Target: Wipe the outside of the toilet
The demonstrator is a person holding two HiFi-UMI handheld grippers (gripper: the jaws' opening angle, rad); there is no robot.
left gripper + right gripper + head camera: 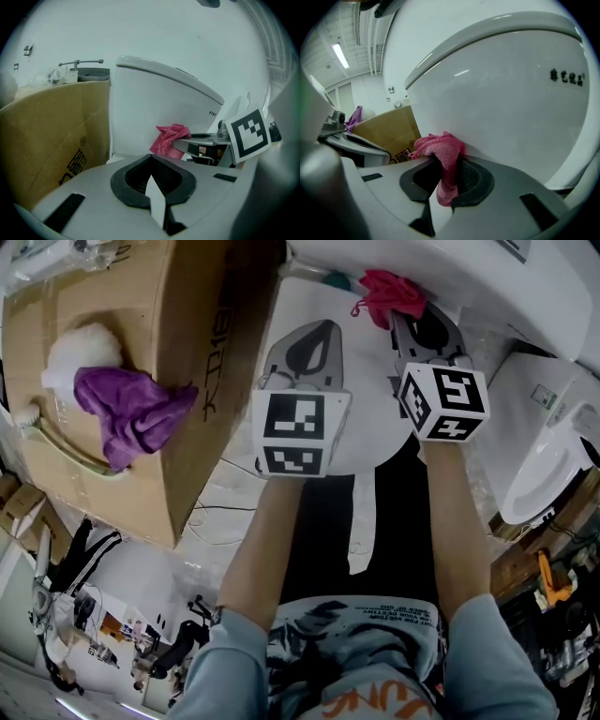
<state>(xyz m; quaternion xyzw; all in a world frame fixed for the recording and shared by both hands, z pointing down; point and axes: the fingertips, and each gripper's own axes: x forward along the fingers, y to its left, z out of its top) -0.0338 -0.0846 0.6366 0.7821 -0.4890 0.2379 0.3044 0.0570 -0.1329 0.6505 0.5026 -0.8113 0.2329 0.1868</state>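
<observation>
From the head view, the right gripper (405, 322) holds a pink cloth (389, 294) at the far side, against the white toilet (375, 442). The left gripper (309, 348) hovers just left of it, over the lid. A cardboard box (178, 456) stands to the left with a purple cloth (131, 413) on top.

In the left gripper view, the left gripper's (152, 164) jaws are pressed together with nothing between them. The toilet (154, 108) rises beyond, and the pink cloth (168, 138) is near its base.

In the right gripper view, the right gripper (447, 171) pinches the pink cloth (440, 152), bunched against the toilet (501, 103).
</observation>
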